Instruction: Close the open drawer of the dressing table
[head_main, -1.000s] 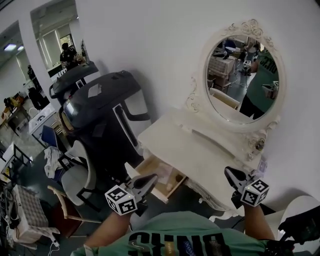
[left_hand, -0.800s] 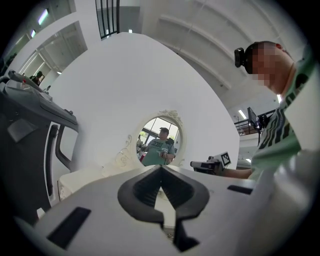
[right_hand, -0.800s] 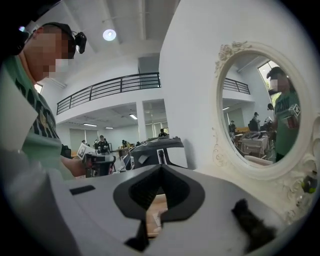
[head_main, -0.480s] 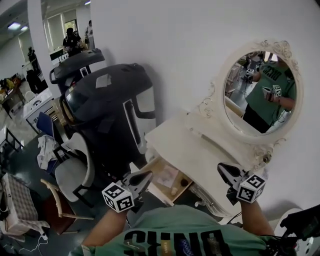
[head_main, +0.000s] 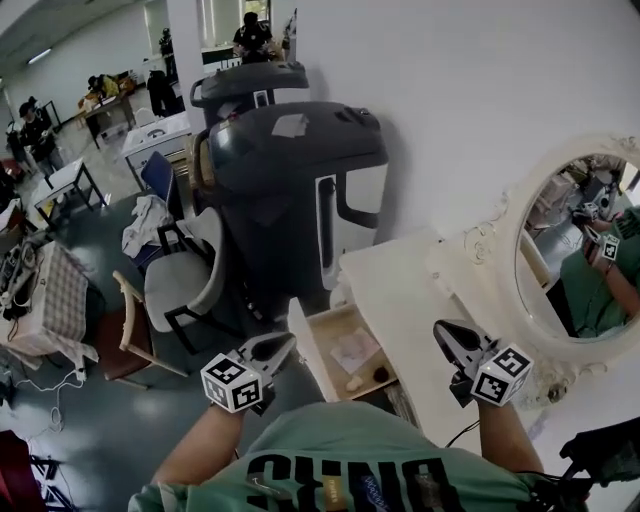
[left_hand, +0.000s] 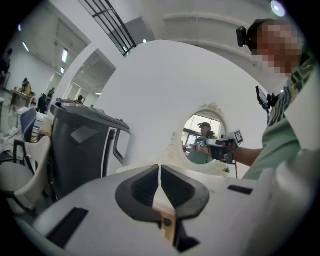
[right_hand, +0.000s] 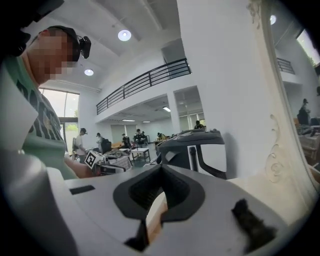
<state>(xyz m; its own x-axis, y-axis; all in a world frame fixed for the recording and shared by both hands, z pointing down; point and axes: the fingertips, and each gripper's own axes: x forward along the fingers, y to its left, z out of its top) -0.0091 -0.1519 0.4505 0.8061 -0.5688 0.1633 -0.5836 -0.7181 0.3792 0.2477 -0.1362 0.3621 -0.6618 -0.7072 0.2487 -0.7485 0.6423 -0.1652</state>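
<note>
Drawer (head_main: 308, 350): open, pulled out from the front of the table (head_main: 400, 290), with a few small items inside; in the head view it lies between the two grippers.
Table: white, against the wall, with an oval mirror (head_main: 575, 250) at its right.
Left gripper (head_main: 283, 343): jaws closed together, holding nothing; tips near the drawer front, but I cannot tell if they touch it.
Right gripper (head_main: 441, 328): jaws closed together, holding nothing; over the table's front edge, right of the drawer.
Behind: a dark machine (head_main: 290, 190) beside the table.

Left gripper (head_main: 279, 347) and right gripper (head_main: 446, 332) were held forward, well apart, jaws together, both empty.
</note>
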